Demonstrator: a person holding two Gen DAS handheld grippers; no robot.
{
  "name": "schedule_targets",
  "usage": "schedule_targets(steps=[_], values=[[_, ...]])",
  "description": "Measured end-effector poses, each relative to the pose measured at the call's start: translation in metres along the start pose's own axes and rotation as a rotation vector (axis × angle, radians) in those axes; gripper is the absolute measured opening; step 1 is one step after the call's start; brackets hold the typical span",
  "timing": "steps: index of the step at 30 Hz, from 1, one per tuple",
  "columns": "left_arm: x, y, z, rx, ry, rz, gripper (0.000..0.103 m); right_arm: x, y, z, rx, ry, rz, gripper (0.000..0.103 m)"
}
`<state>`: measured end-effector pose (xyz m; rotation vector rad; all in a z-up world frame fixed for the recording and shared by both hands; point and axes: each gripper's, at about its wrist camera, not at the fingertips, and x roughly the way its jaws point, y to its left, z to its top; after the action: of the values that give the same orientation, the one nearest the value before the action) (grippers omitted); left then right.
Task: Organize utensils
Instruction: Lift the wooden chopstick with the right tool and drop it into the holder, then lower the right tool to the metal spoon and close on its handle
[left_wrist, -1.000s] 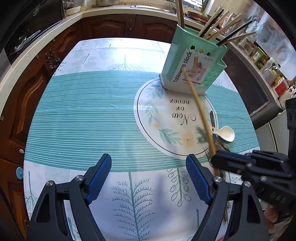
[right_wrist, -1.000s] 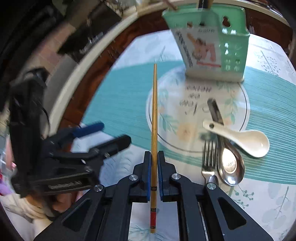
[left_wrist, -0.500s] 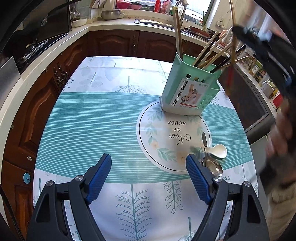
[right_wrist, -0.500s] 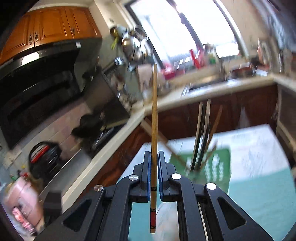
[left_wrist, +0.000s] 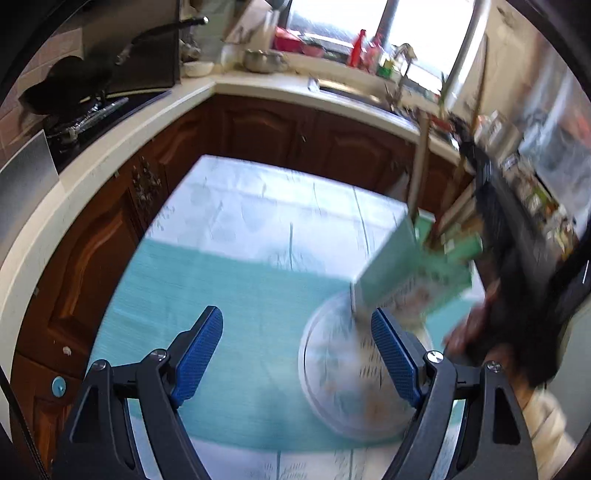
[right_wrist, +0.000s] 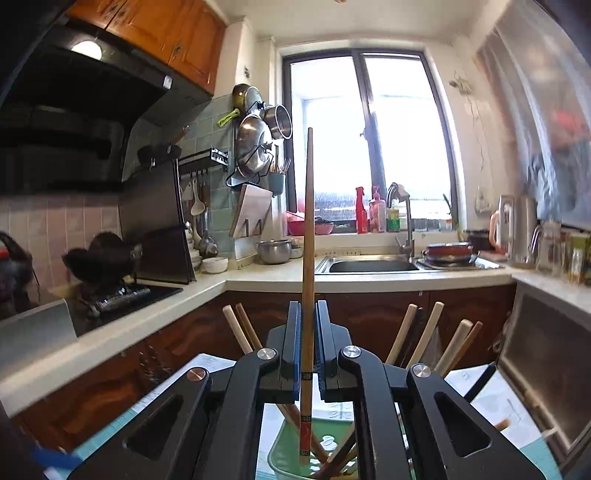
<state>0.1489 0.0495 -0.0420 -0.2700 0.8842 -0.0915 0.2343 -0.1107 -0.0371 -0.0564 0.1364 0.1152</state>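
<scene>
My right gripper is shut on a wooden chopstick and holds it upright. Its red-banded lower end hangs over the open top of the green utensil holder, among several other chopsticks standing in it. In the left wrist view the holder is blurred, at the right on a round placemat. My left gripper is open and empty above the table, left of the holder. The right gripper's dark body shows blurred beside the holder.
The table has a teal and white leaf-print cloth. Dark wooden cabinets and a white counter with a sink stand behind. A stove with a wok is at the left.
The right gripper has swung the chopstick up from the table to upright over the holder. The left gripper view has tilted up and shifted left; the spoons and fork are out of view.
</scene>
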Motion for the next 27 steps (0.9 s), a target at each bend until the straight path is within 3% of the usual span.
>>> schedule_targets(steps=[7,14,15,17,19,27], values=[[0.004,-0.005,0.05,-0.063,-0.104,-0.026,0.081,0.038,0.022,-0.04,-0.039,0.053,-0.039,0.006],[0.012,-0.015,0.045,-0.039,-0.09,-0.039,0.081,0.055,0.026,-0.069,-0.062,0.179,0.008,0.009],[0.013,-0.015,0.043,-0.034,-0.087,-0.035,0.082,0.052,0.025,-0.07,-0.055,0.183,0.009,0.011],[0.013,-0.014,0.038,-0.034,-0.08,-0.032,0.083,0.042,0.024,-0.07,-0.041,0.184,0.011,0.028],[0.011,-0.012,0.033,-0.039,-0.07,-0.038,0.083,0.031,0.024,-0.07,-0.027,0.166,0.009,0.035],[0.001,-0.012,0.004,-0.018,-0.017,-0.042,0.084,-0.048,0.009,-0.058,0.025,0.222,0.028,0.035]])
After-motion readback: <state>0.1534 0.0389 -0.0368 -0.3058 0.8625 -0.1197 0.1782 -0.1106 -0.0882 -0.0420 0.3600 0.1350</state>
